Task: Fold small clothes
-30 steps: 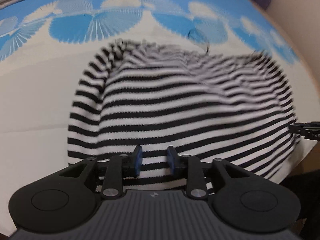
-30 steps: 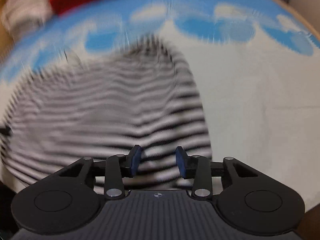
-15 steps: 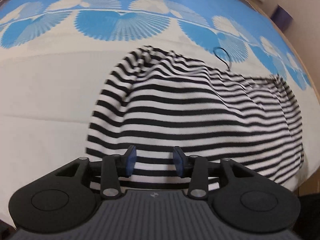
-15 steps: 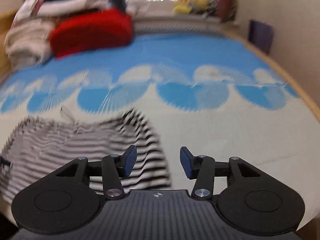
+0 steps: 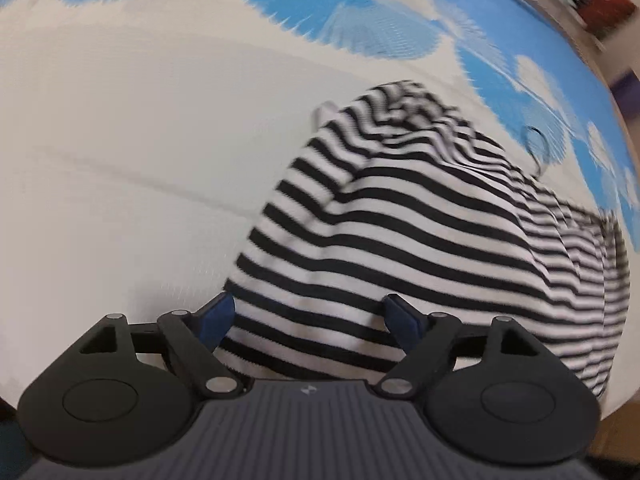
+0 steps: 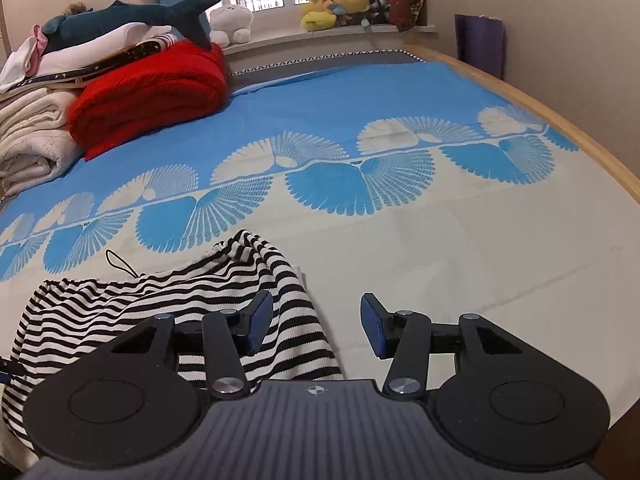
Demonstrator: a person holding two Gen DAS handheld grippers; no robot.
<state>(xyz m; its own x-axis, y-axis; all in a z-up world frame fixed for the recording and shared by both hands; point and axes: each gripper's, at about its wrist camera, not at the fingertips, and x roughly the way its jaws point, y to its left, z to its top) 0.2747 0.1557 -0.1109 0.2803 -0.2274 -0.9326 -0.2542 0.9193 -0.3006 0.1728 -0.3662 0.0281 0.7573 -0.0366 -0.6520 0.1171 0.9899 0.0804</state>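
Left wrist view: left gripper (image 5: pixel 308 320) is opening over the striped garment (image 5: pixel 420 240), no longer pinching; right gripper (image 6: pixel 316 322) stands apart, empty, so this fold seems released.

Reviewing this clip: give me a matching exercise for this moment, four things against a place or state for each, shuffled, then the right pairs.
Things:
1. striped garment
2. red blanket
3. yellow plush toys
4. left gripper

Places or states:
A. on the windowsill
B. rolled up at the far end of the bed
C. jaws opening, over the stripes
D. lying bunched on the cream part of the bedspread

Pairs: 1-D, 2-B, 3-A, 4-C
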